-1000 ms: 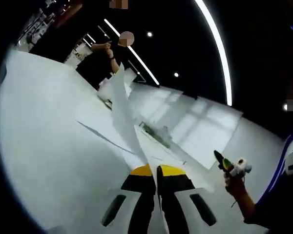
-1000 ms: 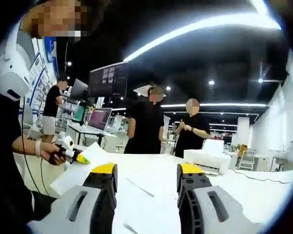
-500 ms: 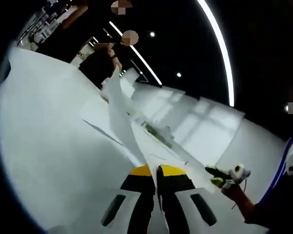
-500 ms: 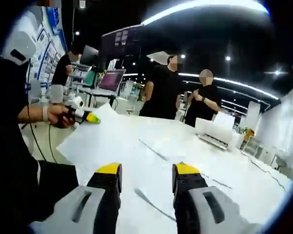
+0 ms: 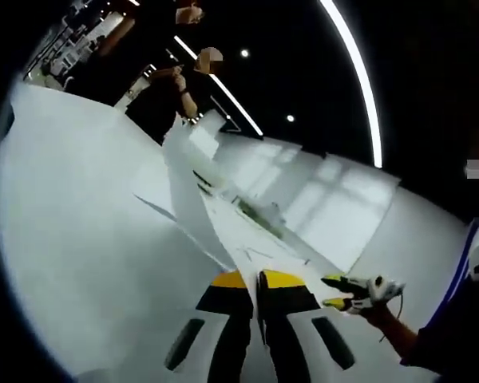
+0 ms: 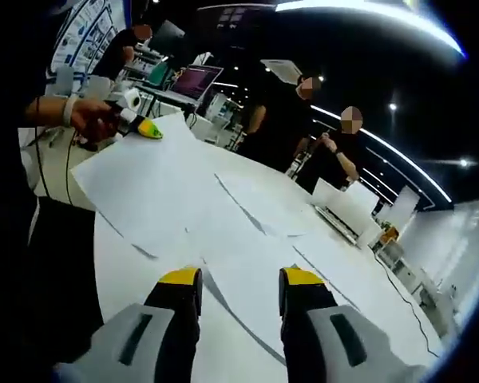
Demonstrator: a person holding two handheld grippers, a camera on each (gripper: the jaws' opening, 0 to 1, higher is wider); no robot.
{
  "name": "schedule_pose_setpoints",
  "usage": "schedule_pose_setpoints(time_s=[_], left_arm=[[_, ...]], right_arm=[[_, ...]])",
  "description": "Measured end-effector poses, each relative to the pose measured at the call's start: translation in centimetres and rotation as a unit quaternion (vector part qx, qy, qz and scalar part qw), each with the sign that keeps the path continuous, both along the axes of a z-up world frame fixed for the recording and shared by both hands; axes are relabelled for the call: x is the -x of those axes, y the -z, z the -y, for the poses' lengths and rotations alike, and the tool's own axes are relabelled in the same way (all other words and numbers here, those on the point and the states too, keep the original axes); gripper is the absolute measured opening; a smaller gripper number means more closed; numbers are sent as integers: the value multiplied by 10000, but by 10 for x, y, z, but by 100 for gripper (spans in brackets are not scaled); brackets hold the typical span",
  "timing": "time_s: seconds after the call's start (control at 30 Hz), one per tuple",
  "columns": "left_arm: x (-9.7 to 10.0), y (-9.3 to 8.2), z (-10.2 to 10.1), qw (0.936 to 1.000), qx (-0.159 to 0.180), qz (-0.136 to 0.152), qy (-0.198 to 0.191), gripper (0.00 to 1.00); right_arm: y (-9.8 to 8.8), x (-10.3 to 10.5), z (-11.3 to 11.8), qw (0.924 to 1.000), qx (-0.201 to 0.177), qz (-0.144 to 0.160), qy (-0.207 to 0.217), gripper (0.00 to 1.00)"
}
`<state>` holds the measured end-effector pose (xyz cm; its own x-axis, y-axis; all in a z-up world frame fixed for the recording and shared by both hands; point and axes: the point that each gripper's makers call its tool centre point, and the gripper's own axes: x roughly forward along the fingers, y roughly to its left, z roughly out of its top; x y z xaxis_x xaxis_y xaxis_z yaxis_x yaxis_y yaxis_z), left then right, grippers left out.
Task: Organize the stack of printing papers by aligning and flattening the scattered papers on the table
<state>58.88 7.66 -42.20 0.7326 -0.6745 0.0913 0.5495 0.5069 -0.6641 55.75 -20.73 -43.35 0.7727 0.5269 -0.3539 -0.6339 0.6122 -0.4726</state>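
Several white sheets of printing paper (image 6: 247, 215) lie scattered and overlapping on the white table (image 6: 136, 279). My left gripper (image 5: 256, 279) is shut on the edge of one sheet (image 5: 188, 191), which rises edge-on from the jaws. The right gripper view shows that same left gripper (image 6: 146, 128) pinching the near corner of the large sheet (image 6: 144, 179), lifted off the table's edge. My right gripper (image 6: 241, 279) stands open low over the papers, with nothing between its fingers. Held by a hand, it also appears in the left gripper view (image 5: 341, 292) to the right.
A white printer (image 6: 345, 209) sits at the table's far side. Two people (image 6: 283, 120) stand behind the table, beside desks with monitors (image 6: 193, 80). The person holding the grippers stands at the table's near edge (image 6: 52, 239).
The right gripper view has tipped down from the room toward the papers. The right gripper has sunk lower and closer to the table. The held sheet droops lower than before.
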Motion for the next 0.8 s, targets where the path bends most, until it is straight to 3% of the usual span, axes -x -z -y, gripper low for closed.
schedule_pose_setpoints(time_s=[0.33,0.8], left_arm=[[-2,4,-5,9998,123,-126,-83,7],[-1,4,-5,9997,140,-166,-95,7]], right_arm=[[10,-2,1,9980,566,265,21,34],[28,-9,-10,9980,609,123,-124,33]])
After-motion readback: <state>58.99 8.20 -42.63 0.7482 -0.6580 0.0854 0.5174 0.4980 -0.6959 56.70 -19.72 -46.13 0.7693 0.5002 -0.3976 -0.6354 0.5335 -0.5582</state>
